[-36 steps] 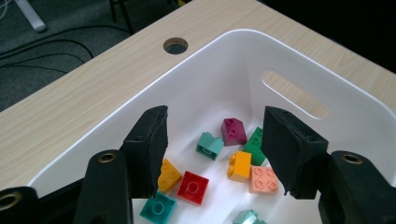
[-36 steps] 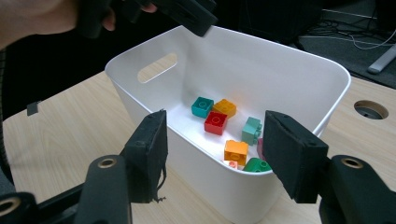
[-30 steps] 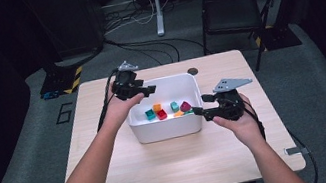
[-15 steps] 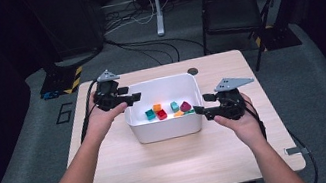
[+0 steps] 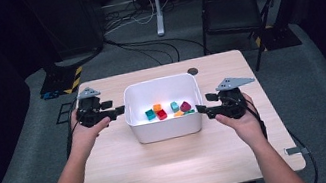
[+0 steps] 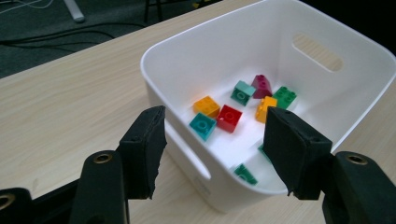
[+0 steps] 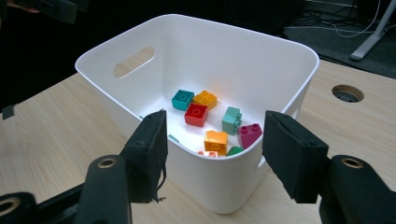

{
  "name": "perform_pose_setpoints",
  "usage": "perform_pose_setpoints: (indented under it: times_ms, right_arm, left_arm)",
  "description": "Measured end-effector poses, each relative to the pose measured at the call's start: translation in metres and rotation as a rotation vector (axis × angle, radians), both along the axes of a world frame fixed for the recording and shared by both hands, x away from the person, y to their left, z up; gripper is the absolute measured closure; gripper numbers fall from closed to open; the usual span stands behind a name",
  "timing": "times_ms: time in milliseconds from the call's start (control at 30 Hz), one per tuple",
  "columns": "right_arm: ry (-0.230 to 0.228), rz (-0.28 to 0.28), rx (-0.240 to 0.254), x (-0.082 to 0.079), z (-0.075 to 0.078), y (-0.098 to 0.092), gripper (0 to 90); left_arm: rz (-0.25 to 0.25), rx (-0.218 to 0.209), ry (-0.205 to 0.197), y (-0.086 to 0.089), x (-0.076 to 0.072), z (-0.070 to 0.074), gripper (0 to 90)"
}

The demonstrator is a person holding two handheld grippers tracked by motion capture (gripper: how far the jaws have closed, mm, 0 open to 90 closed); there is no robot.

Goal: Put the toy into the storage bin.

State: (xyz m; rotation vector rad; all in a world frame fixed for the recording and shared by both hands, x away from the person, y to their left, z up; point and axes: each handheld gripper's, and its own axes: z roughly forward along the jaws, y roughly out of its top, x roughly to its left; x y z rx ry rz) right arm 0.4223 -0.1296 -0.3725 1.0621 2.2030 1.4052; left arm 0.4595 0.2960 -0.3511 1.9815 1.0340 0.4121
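1. White bin (image 5: 165, 121) is seen standing on the wooden table (image 5: 164, 167), near the middle of the tabletop, with a cut-out handle slot in each of its short walls.
2. Toy bricks (image 5: 167, 110) are scattered on the bin's floor: a red brick (image 6: 229, 118), a teal brick (image 6: 203, 126), an orange brick (image 6: 207, 106), a magenta brick (image 7: 249, 134) and a green brick (image 6: 284, 96) can be told apart.
3. At the bin's left short wall the left gripper (image 5: 114, 108) is held by a hand (image 5: 86, 135), just beside the wall, its tips pointed toward the bin.
4. Its jaws are seen parted in the left gripper view, with the bin's near corner lying between and beyond them; nothing is pressed by the pads. They have just been opening a little further.
5. At the bin's right short wall the right gripper (image 5: 205, 105) is held by the other hand (image 5: 242, 118), close against that wall.
6. Its jaws are likewise spread apart in the right gripper view, with the bin's corner between them and nothing clamped.
7. A round cable hole (image 5: 192, 71) is set in the table just behind the bin.
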Motion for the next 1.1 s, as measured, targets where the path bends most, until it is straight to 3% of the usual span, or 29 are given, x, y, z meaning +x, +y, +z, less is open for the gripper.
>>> perform_pose_setpoints:
  times_ms: [167,233,400,733,967,1100]
  right_arm:
    - [0.0,-0.021,-0.002,0.002,-0.001,-0.006,40.2]
    - [0.0,-0.031,-0.004,0.003,-0.002,-0.008,40.2]
    - [0.01,-0.046,-0.003,0.007,-0.006,-0.012,40.2]
    - [0.038,-0.093,-0.006,0.015,-0.017,-0.023,40.3]
    - [0.057,-0.147,-0.04,0.025,-0.034,-0.033,40.3]
    - [0.096,-0.195,-0.079,0.035,-0.056,-0.04,39.8]
  left_arm:
    - [0.02,-0.02,0.002,0.017,-0.008,-0.013,38.8]
    - [0.03,-0.007,0.001,0.02,-0.01,-0.018,38.7]
    - [0.063,-0.009,-0.008,0.026,-0.019,-0.042,38.7]
    - [0.126,-0.002,0.009,0.033,-0.018,-0.082,38.7]
    - [0.194,0.009,0.04,0.042,-0.014,-0.112,38.7]
    - [0.216,0.026,0.059,0.045,-0.011,-0.124,36.3]
